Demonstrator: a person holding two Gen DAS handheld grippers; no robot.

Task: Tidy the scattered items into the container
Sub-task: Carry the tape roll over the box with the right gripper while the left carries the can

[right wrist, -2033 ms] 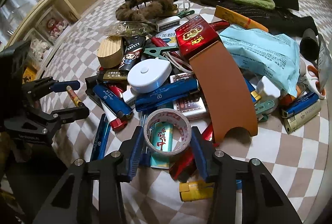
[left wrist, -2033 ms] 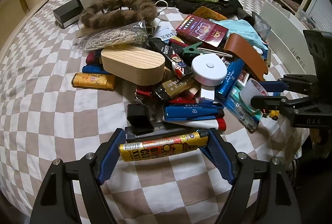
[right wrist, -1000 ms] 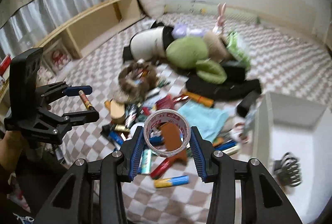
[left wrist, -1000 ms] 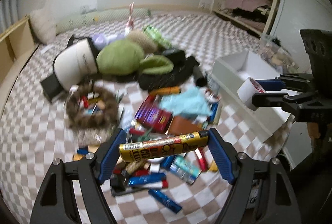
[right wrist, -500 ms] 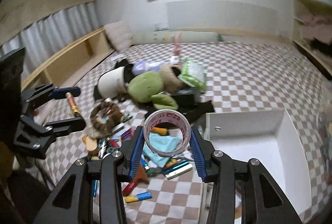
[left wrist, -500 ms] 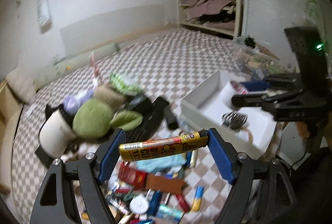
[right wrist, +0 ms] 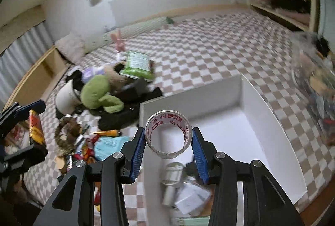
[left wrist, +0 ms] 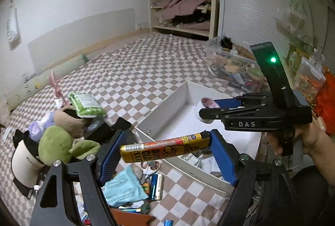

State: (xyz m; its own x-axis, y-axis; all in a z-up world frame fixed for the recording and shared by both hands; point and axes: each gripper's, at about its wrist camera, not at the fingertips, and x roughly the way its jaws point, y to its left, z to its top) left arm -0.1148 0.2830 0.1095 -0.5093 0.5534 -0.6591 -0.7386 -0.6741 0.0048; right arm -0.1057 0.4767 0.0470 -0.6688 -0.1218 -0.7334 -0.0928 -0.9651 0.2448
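Two grippers (left wrist: 165, 147) (right wrist: 168, 142); one tape roll (right wrist: 168, 134); one yellow tube (left wrist: 164, 148); one white container (right wrist: 261, 121) — one green plush (right wrist: 98, 94).

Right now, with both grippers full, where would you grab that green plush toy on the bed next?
Go for the green plush toy's rounded body, coming down from above with the fingers across its narrower width. It lies flat on the bed, so the top is exposed; a white cap and a brown plush crowd its sides, probably blocking a side approach.
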